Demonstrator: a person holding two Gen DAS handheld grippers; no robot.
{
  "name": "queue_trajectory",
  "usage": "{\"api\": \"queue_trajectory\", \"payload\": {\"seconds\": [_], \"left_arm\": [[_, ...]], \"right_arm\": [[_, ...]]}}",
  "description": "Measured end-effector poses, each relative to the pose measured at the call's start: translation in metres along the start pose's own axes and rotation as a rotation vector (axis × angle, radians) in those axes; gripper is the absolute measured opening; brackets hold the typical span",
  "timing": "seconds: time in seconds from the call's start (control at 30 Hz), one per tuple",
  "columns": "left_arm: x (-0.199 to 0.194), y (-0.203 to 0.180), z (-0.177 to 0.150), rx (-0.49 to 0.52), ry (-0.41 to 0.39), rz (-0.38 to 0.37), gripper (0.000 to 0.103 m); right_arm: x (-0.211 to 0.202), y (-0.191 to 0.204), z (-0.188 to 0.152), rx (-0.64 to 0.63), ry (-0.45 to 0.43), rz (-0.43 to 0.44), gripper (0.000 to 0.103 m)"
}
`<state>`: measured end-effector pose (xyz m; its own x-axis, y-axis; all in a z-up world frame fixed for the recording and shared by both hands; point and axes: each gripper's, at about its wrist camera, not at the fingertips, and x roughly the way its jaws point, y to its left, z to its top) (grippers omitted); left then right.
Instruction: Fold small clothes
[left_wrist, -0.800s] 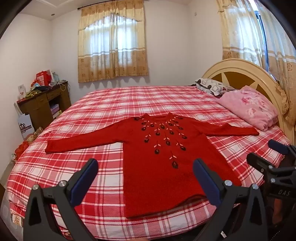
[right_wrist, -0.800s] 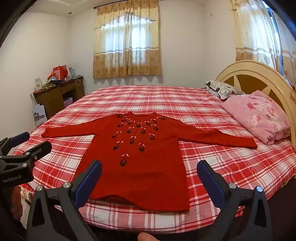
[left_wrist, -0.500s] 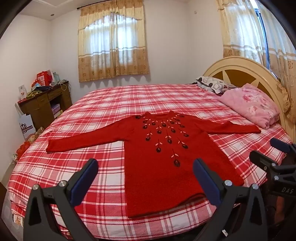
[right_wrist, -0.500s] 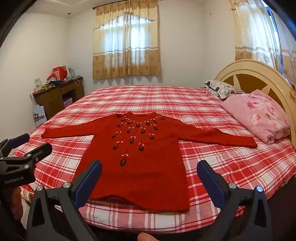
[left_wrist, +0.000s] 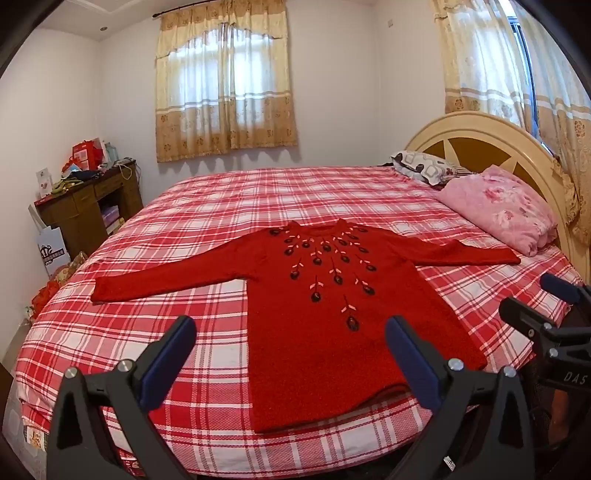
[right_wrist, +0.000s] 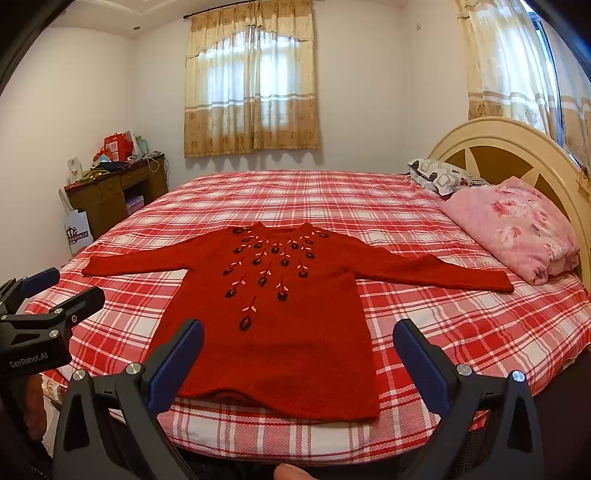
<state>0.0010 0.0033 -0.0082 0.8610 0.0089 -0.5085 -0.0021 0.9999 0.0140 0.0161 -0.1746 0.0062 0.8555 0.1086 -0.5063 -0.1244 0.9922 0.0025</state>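
Observation:
A red knitted sweater (left_wrist: 325, 314) (right_wrist: 273, 325) with a dark flower pattern on its chest lies flat, front up, on a bed with a red-and-white checked sheet (left_wrist: 192, 325) (right_wrist: 443, 325). Both sleeves are spread out sideways and the hem lies near the bed's front edge. My left gripper (left_wrist: 290, 339) hovers open before the hem, nothing between its blue pads. My right gripper (right_wrist: 297, 343) is likewise open and empty, short of the hem. Each gripper shows at the edge of the other's view.
A pink flowered pillow (left_wrist: 506, 210) and a patterned pillow (left_wrist: 424, 168) lie by the cream headboard (left_wrist: 480, 129) at the right. A cluttered brown desk (left_wrist: 88, 206) stands at the left wall with bags on the floor beside it. Curtained windows are behind.
Both views have drifted only slightly; the sweater sits a little higher in the left wrist view. Both grippers stayed open and the sweater has not moved.

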Motion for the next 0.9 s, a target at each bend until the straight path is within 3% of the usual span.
{"api": "queue_trajectory", "payload": {"seconds": [0.9], "left_arm": [[0.0022,-0.0021,-0.0004,-0.004,0.014,0.003,0.103]], "right_arm": [[0.0020,0.0023,-0.0026,-0.003,0.005,0.004,0.102]]}}
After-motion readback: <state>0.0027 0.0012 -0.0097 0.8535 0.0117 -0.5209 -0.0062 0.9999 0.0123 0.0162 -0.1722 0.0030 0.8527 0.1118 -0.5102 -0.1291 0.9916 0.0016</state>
